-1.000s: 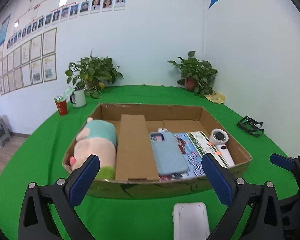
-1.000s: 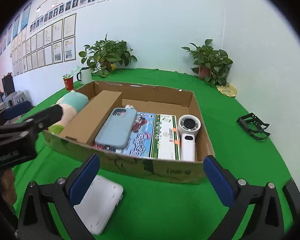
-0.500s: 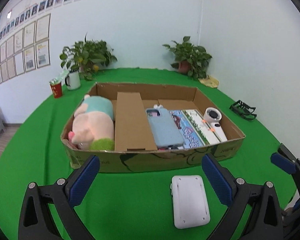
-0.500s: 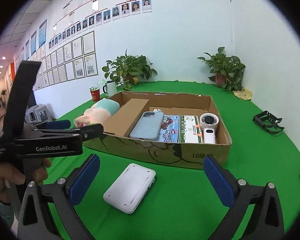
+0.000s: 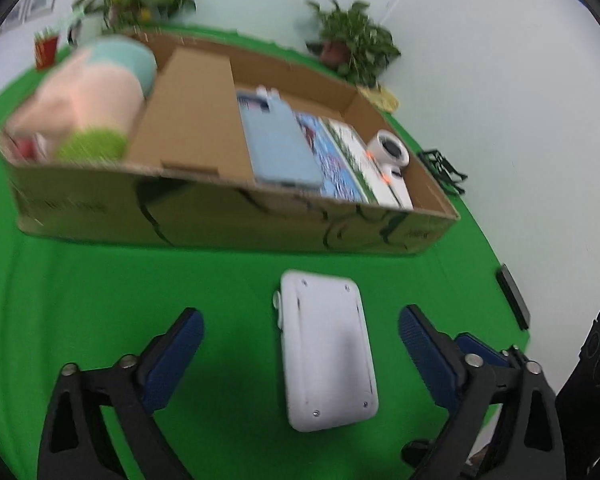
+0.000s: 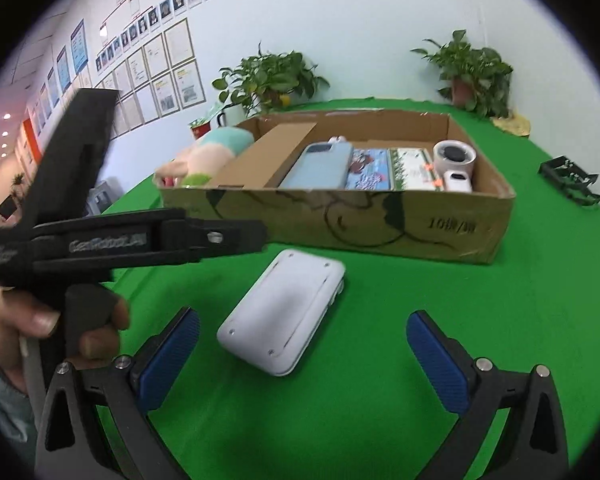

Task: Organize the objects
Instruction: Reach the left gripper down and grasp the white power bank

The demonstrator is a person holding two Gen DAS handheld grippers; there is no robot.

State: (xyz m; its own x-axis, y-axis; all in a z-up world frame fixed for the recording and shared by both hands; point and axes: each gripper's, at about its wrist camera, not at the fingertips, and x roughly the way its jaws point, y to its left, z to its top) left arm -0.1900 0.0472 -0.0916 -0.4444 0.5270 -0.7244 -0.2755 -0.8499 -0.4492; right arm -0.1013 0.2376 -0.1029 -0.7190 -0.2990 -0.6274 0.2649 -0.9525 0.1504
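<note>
Left wrist view, nearest first: the left gripper (image 5: 300, 344) points down at the green table (image 5: 100, 288), its blue-padded jaws apart and closing. Between them lies a white rectangular device (image 5: 326, 350), flat on the cloth, not yet touched by either pad. Its long axis runs away from the camera, roughly along the gripper's pointing line, so the jaws straddle its short width. That alignment looks right for a pinch across the narrow sides.

Right wrist view: the right gripper (image 6: 302, 352) also hovers with jaws wide apart and nothing between them. From here the device (image 6: 284, 316) lies ahead and slightly left, turned diagonally to these jaws. A hand (image 6: 40, 320) grips the left tool's handle at the left edge. The left gripper appears nearer and better lined up to make the pickup.

Just beyond the device sits an open cardboard box (image 6: 380, 232), its front wall near the device's far end. Inside, left to right: a plush toy (image 5: 88, 100), a cardboard flap (image 5: 192, 120), a blue phone case (image 5: 280, 144), printed packs (image 5: 340, 160) and a small white fan (image 5: 390, 152). Potted plants (image 6: 268, 80) stand at the table's far edge.
</note>
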